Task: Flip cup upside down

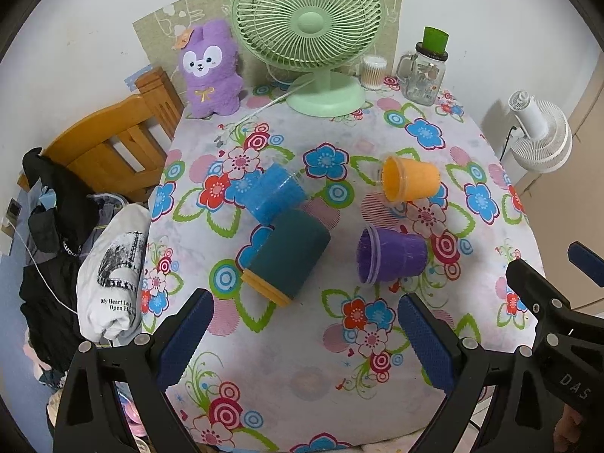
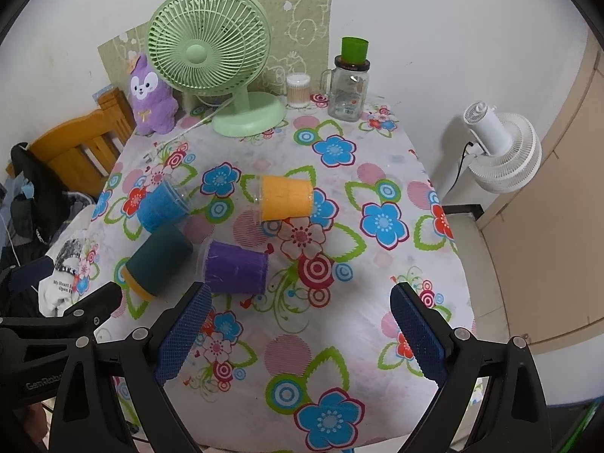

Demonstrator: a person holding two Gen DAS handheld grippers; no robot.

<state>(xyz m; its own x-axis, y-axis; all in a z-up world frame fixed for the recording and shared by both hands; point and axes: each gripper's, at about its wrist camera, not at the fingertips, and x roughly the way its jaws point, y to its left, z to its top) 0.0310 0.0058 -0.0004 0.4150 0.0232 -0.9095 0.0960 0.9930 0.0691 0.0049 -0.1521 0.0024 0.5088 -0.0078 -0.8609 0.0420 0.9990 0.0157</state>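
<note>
Several cups lie on their sides on the floral tablecloth: a blue cup [image 1: 273, 198] [image 2: 162, 207], a dark green cup with an orange rim [image 1: 287, 260] [image 2: 156, 264], a purple cup [image 1: 392, 260] [image 2: 236, 268] and an orange cup [image 1: 411, 185] [image 2: 287, 198]. My left gripper [image 1: 302, 336] is open and empty, near the table's front edge, short of the dark green and purple cups. My right gripper [image 2: 302, 332] is open and empty, just in front and to the right of the purple cup. Each gripper shows at the edge of the other's view.
At the back of the table stand a green desk fan [image 1: 313, 37] [image 2: 226, 71], a purple plush toy [image 1: 211, 71], a cotton swab jar [image 1: 373, 71] and a glass mug jar with a green cup on top [image 1: 426, 71]. A wooden chair with clothes [image 1: 113, 151] is left; a white fan [image 1: 540, 136] is right.
</note>
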